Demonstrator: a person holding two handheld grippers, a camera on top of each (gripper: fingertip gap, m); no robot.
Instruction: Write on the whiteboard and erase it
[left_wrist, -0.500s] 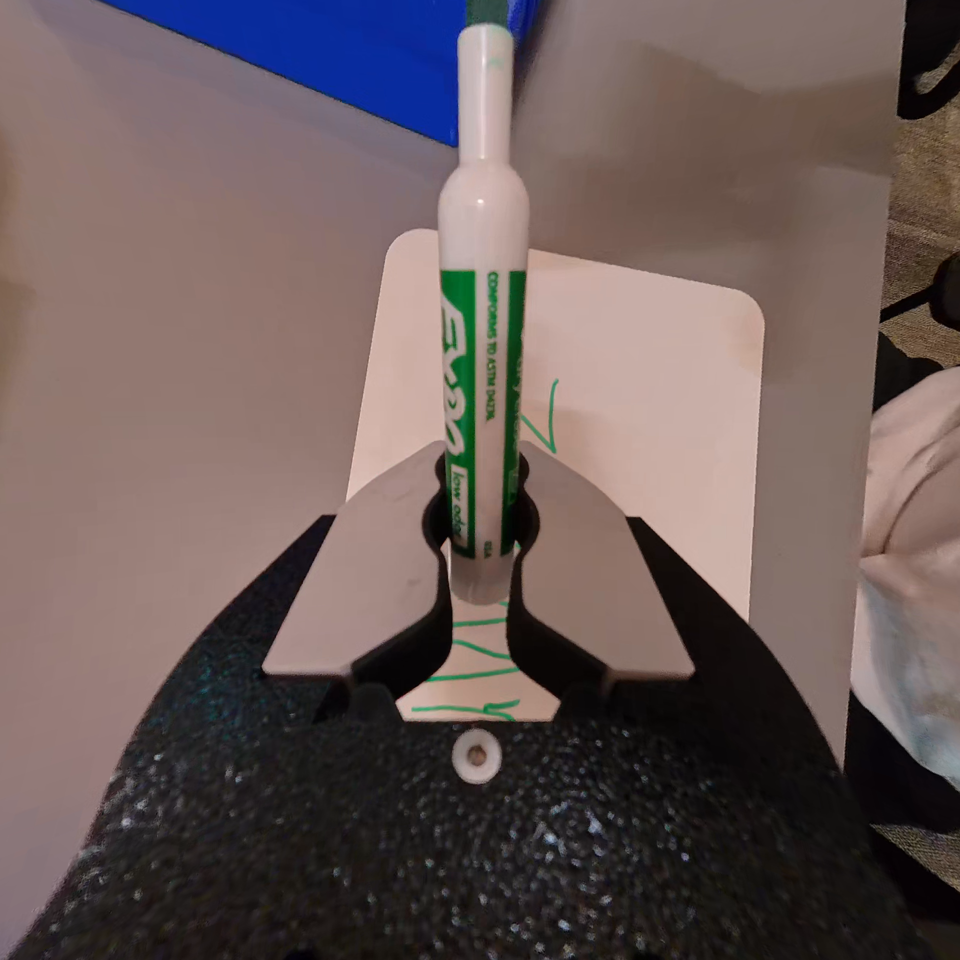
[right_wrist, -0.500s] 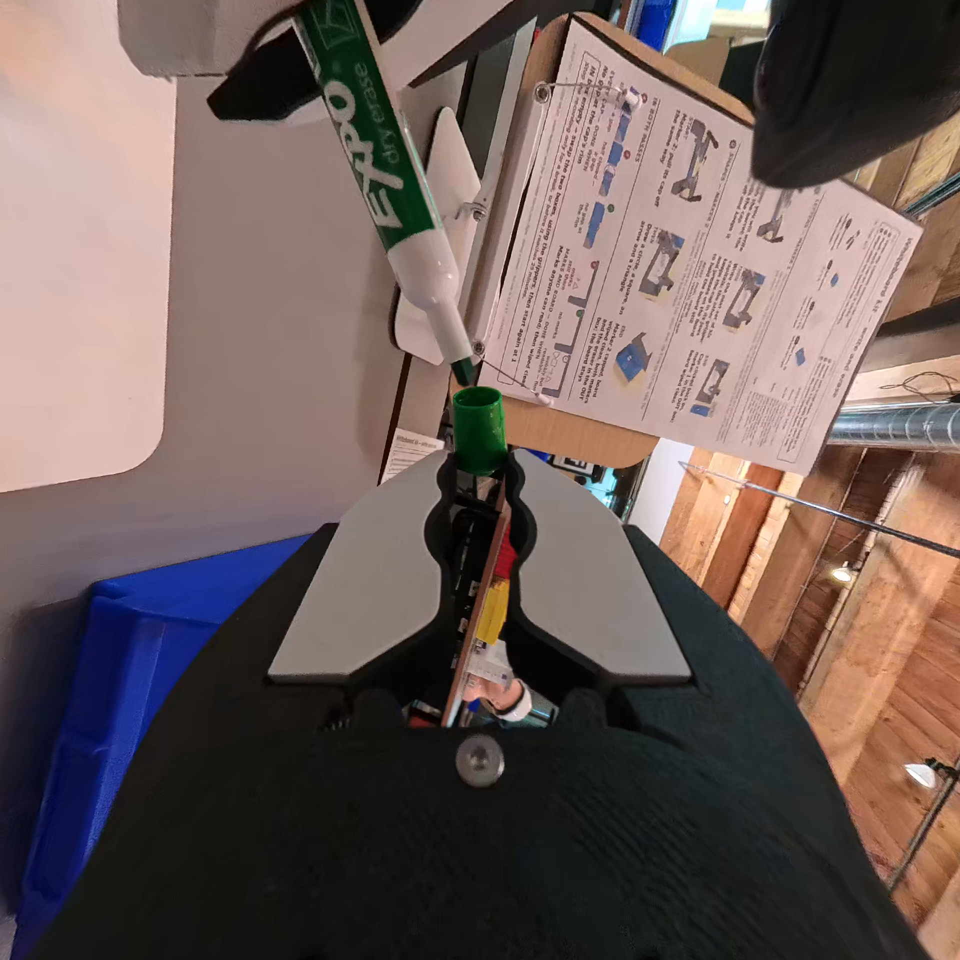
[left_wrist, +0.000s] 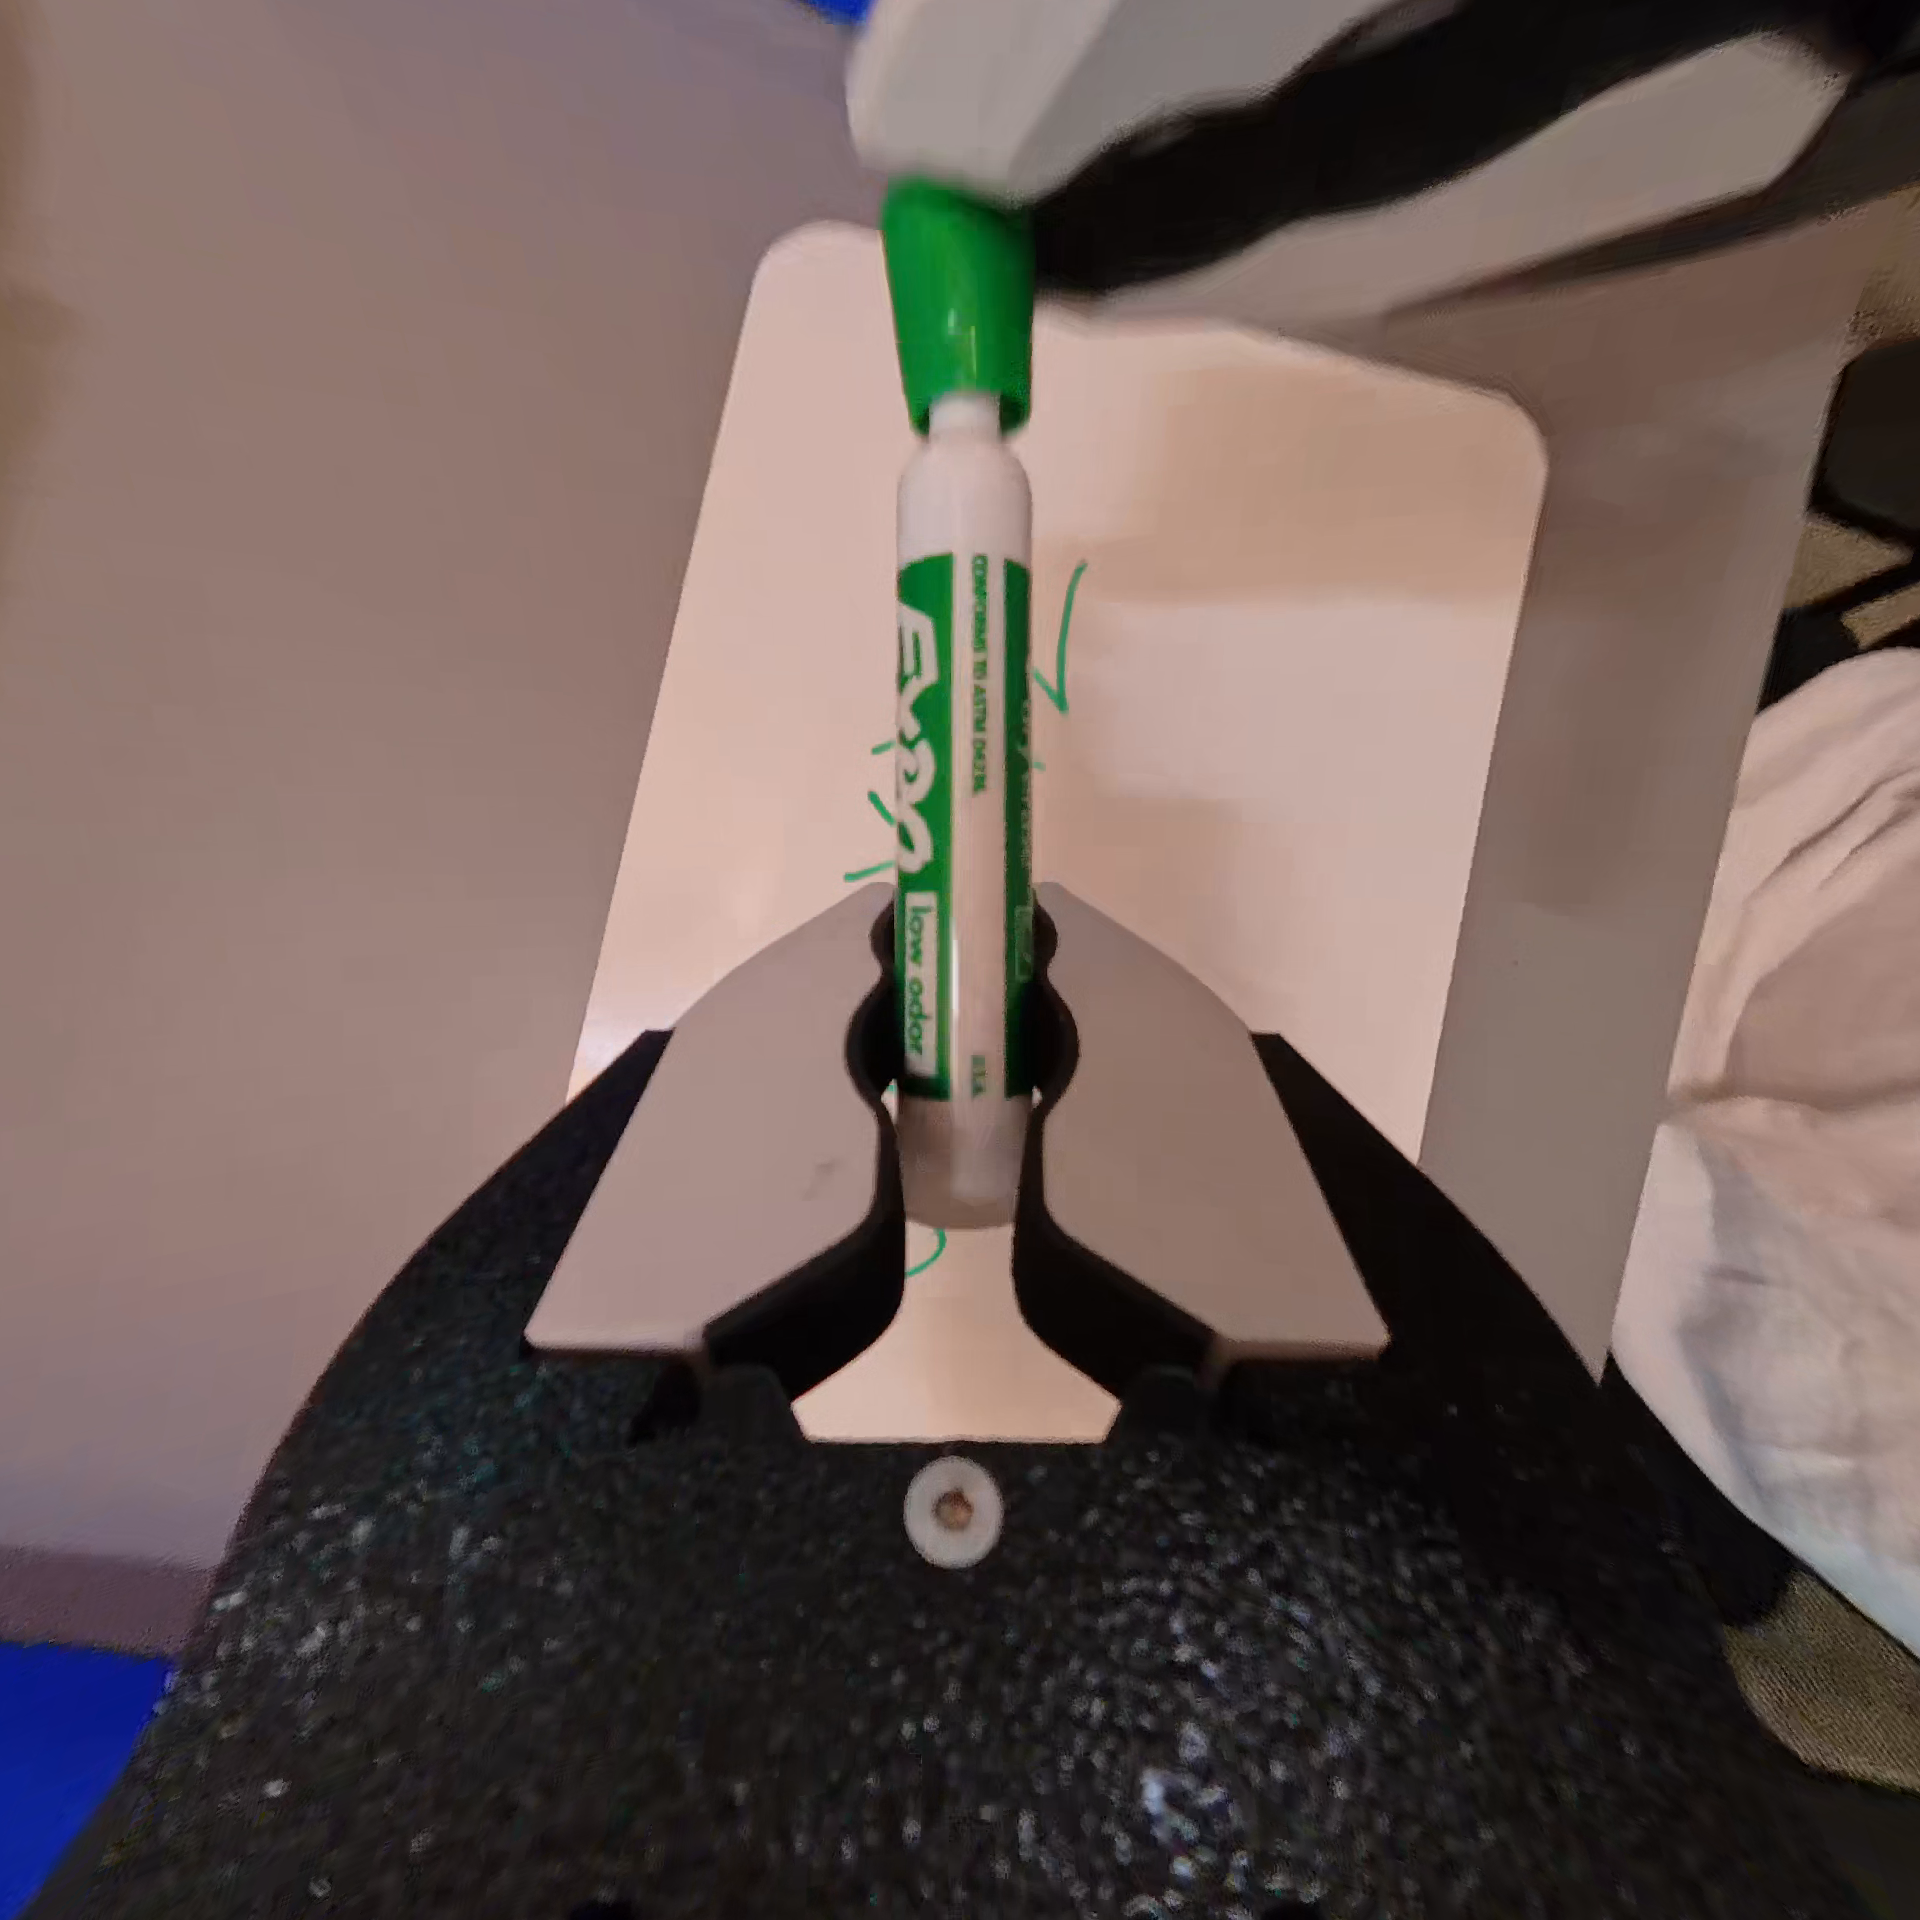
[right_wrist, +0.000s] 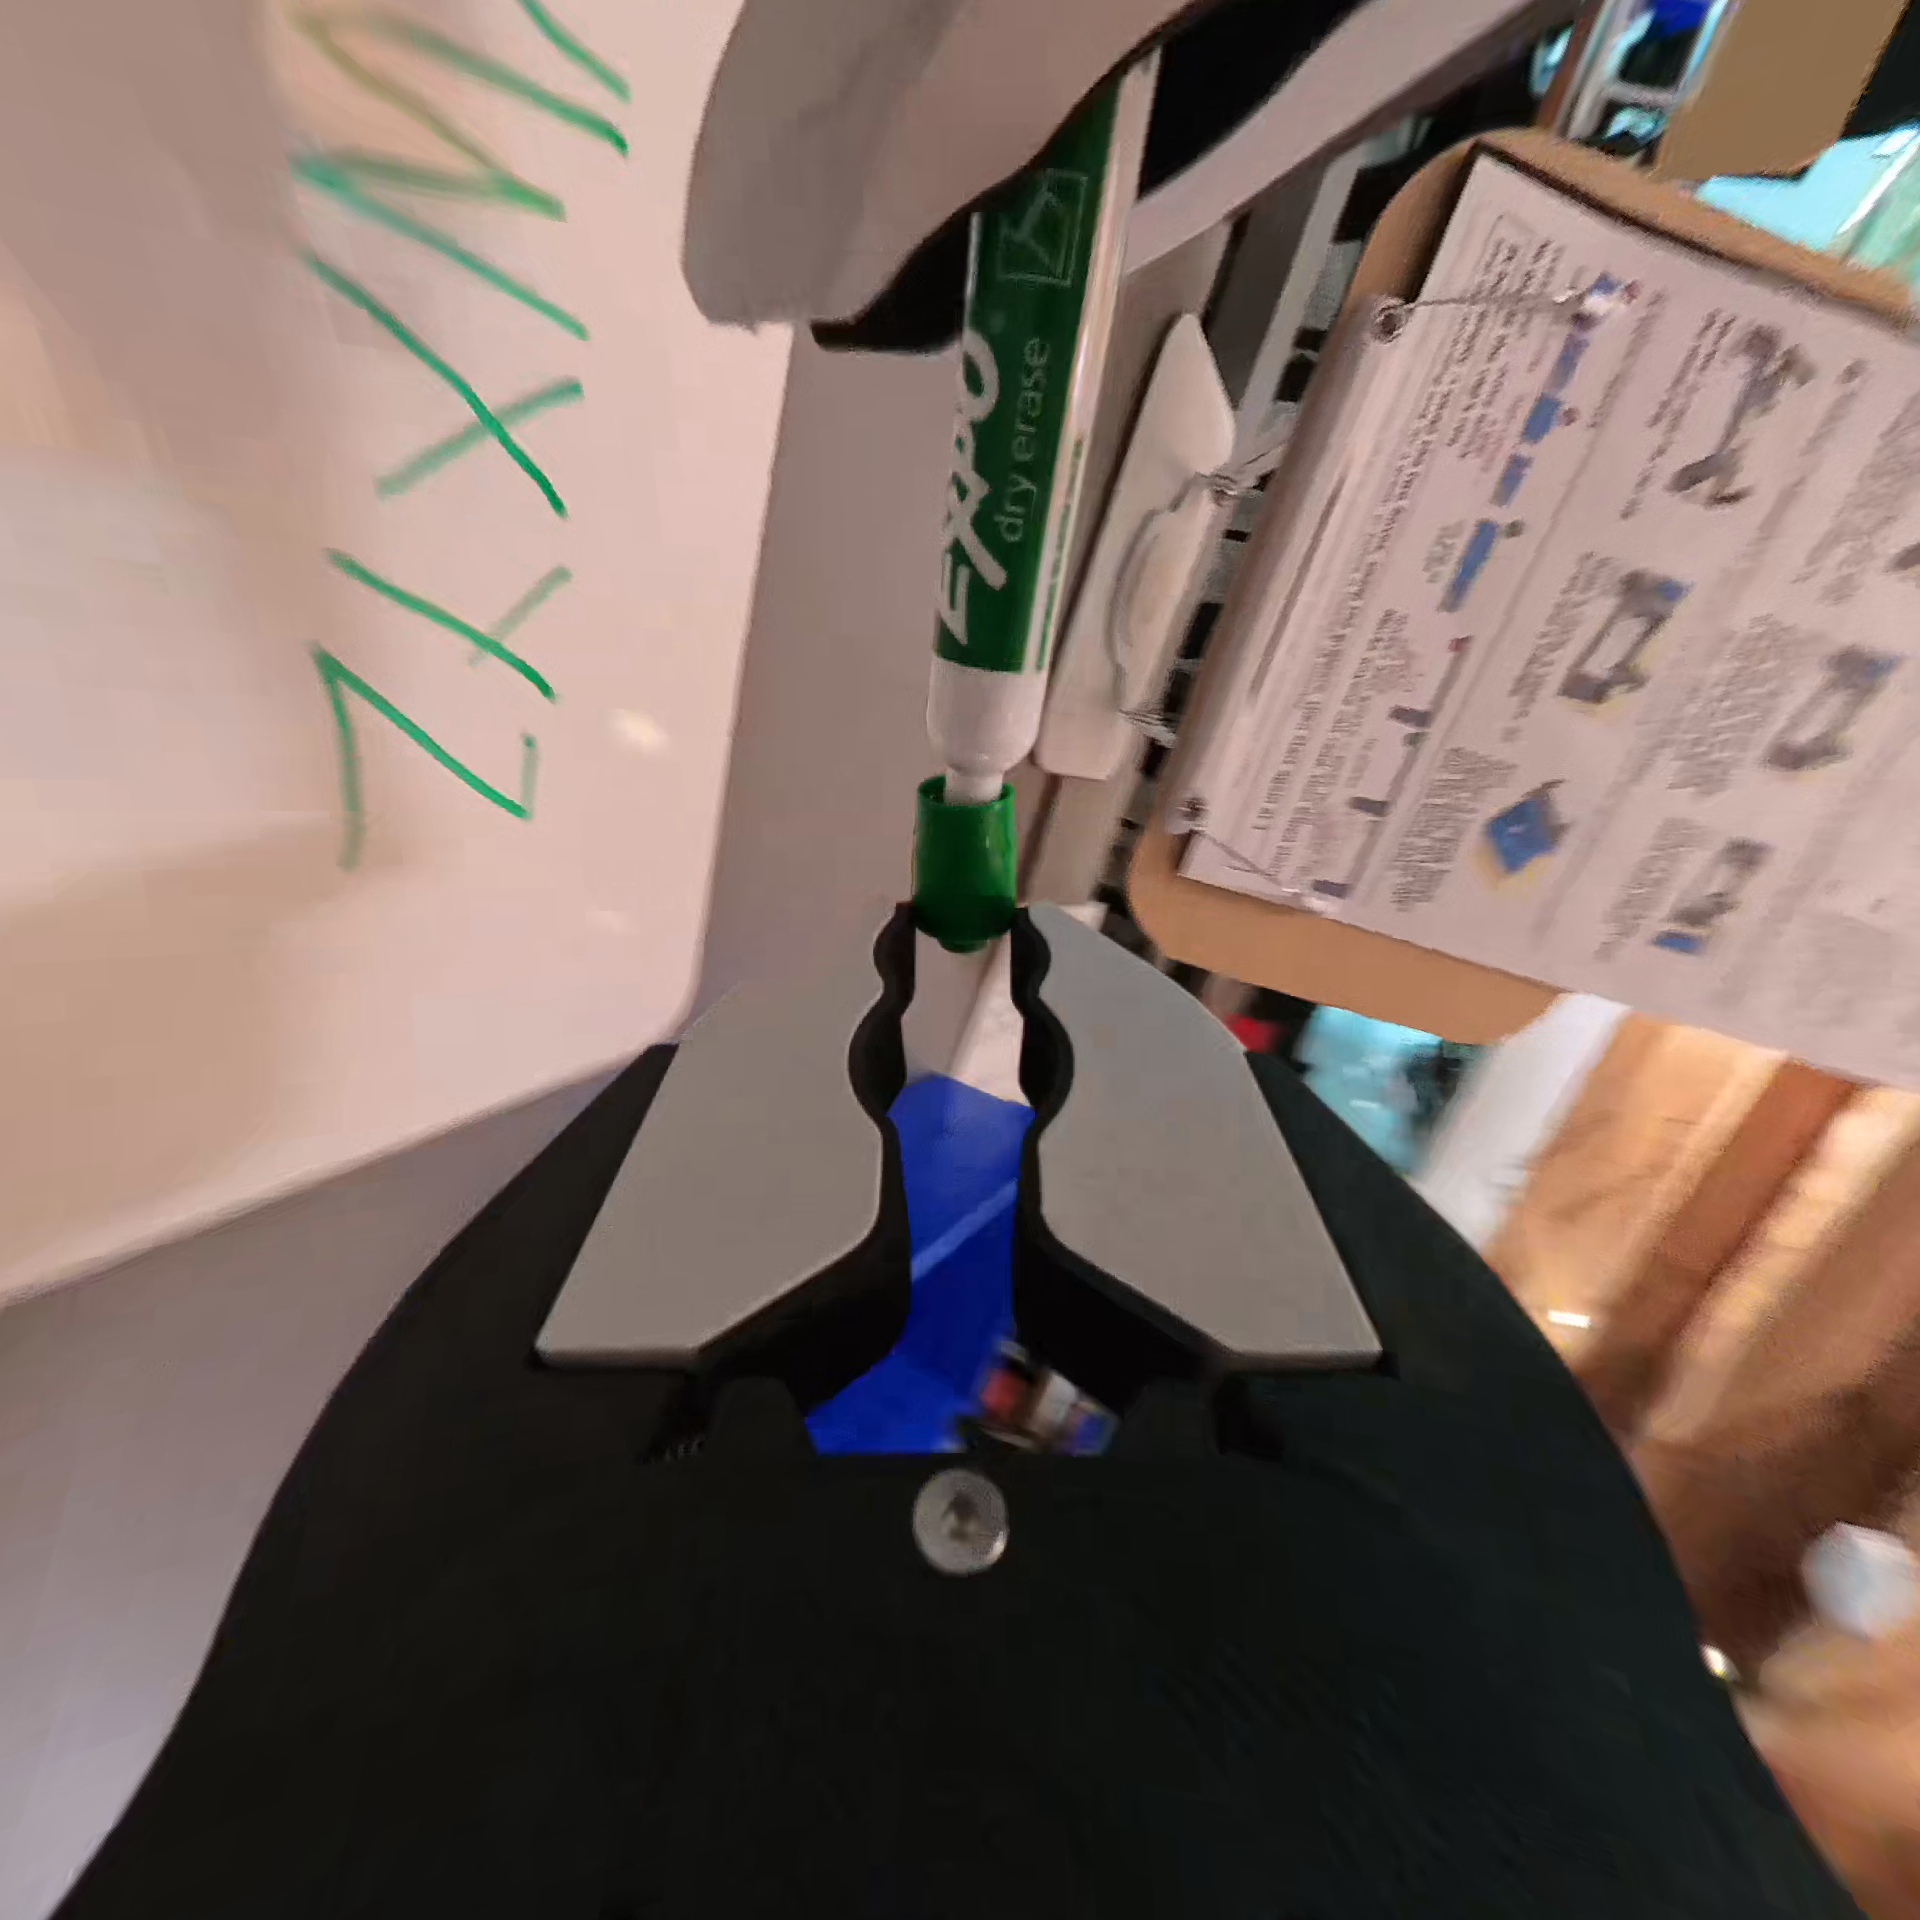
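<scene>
My left gripper (left_wrist: 961, 904) is shut on the barrel of a green-and-white marker (left_wrist: 961, 748), which points away over the whiteboard (left_wrist: 1247, 675). The board lies flat and bears green scribbles. My right gripper (right_wrist: 961, 920) is shut on the end of the green cap (right_wrist: 961, 868). The cap sits over the marker's tip (right_wrist: 1003, 499), and a short white neck still shows above it. In the left wrist view the cap (left_wrist: 961, 312) hangs from the blurred right gripper (left_wrist: 1039, 94). In the right wrist view the board (right_wrist: 208, 831) fills the left side.
The board lies on a grey table (left_wrist: 312, 520). A blue bin (right_wrist: 940, 1164) is behind the right gripper's fingers. A cardboard panel with an illustrated sheet (right_wrist: 1558, 520) hangs at right, with a white object (right_wrist: 1143, 540) beside it. A white cloth (left_wrist: 1818, 1039) lies off the table's right edge.
The cap, just below the bare tip before, now covers the tip. Both grippers have shifted, and the scribbled board has come into the right wrist view.
</scene>
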